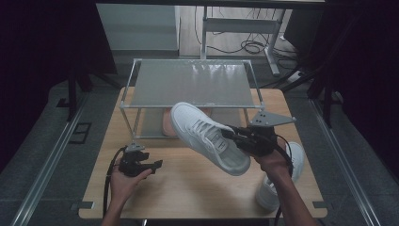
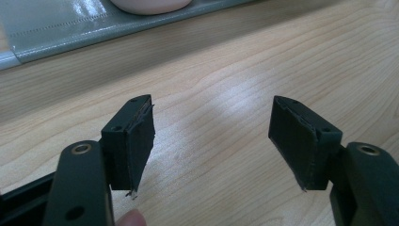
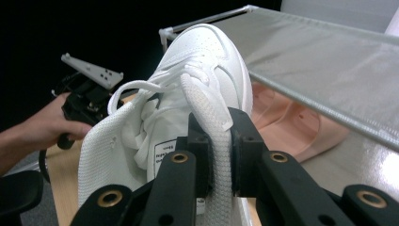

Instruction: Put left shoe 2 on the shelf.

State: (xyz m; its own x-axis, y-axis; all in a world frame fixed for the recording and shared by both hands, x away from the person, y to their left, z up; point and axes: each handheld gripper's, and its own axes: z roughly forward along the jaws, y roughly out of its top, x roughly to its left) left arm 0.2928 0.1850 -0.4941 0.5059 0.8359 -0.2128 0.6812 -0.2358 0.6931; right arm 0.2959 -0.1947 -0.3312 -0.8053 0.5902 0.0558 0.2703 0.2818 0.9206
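A white sneaker [image 1: 207, 135] hangs in the air in front of the rack, toe toward it. My right gripper [image 1: 234, 135] is shut on it from the right. In the right gripper view the jaws [image 3: 219, 155] clamp the padded tongue of the sneaker [image 3: 207, 70] beside the laces. A second white sneaker [image 1: 281, 181] lies on the table at the right, partly hidden by the right forearm. My left gripper [image 1: 156, 165] rests low over the table's left half. Its jaws [image 2: 211, 136] stand open above bare wood.
A metal-framed rack with a grey top shelf [image 1: 193, 84] stands at the back of the wooden table [image 1: 188, 188]. A pink object [image 1: 168, 125] lies on its lower shelf [image 2: 70, 28], also seen as the pink object [image 3: 291, 127] under the top shelf [image 3: 329, 52].
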